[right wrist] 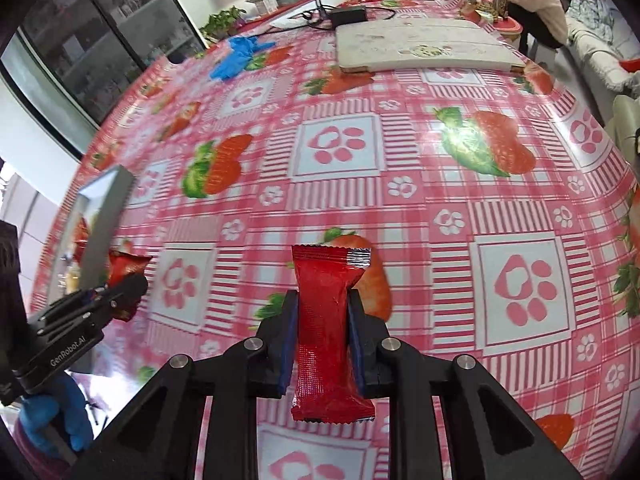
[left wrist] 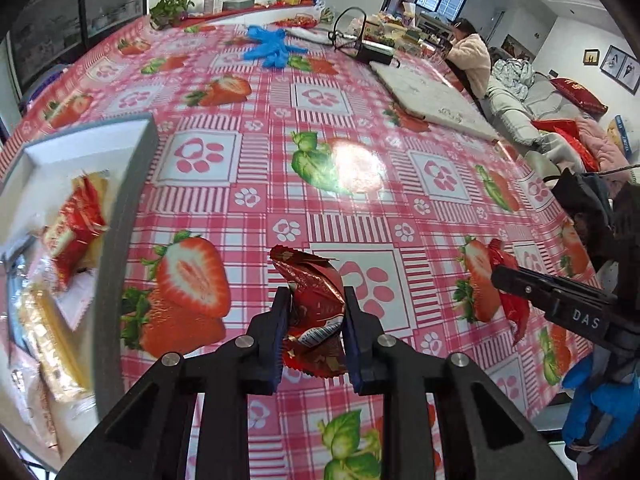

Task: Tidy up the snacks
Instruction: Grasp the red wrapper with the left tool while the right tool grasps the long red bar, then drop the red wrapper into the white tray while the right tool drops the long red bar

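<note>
Two grippers gripping snacks above the strawberry tablecloth (right wrist: pixel 440 208).
The left gripper (left wrist: pixel 314 320) is clamping a crumpled red snack packet (left wrist: pixel 316 300); the right gripper (right wrist: pixel 324 328) is pinching a smooth red snack bar (right wrist: pixel 326 332); the grey-rimmed tray (left wrist: pixel 132 184) is lying at left.

A: Left wrist view: where do you look from?

B: From behind your left gripper (left wrist: pixel 314 320), steeply down and close over the bench (left wrist: pixel 360 208); tray (left wrist: pixel 132 208) at the left edge, your right gripper (left wrist: pixel 516 280) at the right edge.

A: Right wrist view?

B: Behind your right gripper (right wrist: pixel 323 320), same steep tilt, equally near. Both views share the bench, the blue gloves (right wrist: pixel 240 56) and the white board (right wrist: pixel 420 44) at the far end.
</note>
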The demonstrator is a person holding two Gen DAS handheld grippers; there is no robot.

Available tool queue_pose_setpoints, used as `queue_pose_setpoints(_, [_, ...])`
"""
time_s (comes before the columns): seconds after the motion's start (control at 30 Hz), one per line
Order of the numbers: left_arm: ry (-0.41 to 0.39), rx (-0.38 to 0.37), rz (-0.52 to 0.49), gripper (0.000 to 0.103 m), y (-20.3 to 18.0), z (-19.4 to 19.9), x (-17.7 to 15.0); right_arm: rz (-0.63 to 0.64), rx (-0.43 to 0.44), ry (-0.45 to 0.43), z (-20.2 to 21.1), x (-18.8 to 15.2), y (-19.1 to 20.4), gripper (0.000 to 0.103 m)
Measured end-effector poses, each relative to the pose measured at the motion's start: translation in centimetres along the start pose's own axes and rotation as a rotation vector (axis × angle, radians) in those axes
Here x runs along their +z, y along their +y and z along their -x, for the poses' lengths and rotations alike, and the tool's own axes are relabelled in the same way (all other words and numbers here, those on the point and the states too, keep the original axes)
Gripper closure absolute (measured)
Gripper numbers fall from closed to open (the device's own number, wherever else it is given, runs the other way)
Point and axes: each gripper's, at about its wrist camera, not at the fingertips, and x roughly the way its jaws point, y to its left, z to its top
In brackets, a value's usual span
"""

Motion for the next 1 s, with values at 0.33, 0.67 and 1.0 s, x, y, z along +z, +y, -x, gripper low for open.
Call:
queue_pose_setpoints(0.33, [-0.106, 0.060, -0.051, 0.076, 2.4, 7.0, 0.8, 0.112, 0.121, -0.046, 2.5, 1.8, 7.1, 0.079])
queue_pose_setpoints(0.67, [-0.097, 0.179, 0.030, 0.076, 11.9, 11.4, -1.1, 0.300, 0.272, -0.023, 2.7, 3.7, 19.1, 0.079])
queue_pose_setpoints(1.0, [-0.081, 0.241, 0.083, 0.076, 18.1, 12.7, -2.6, 0.432, 0.344, 0.193, -5.7, 1.8, 30.2, 0.079])
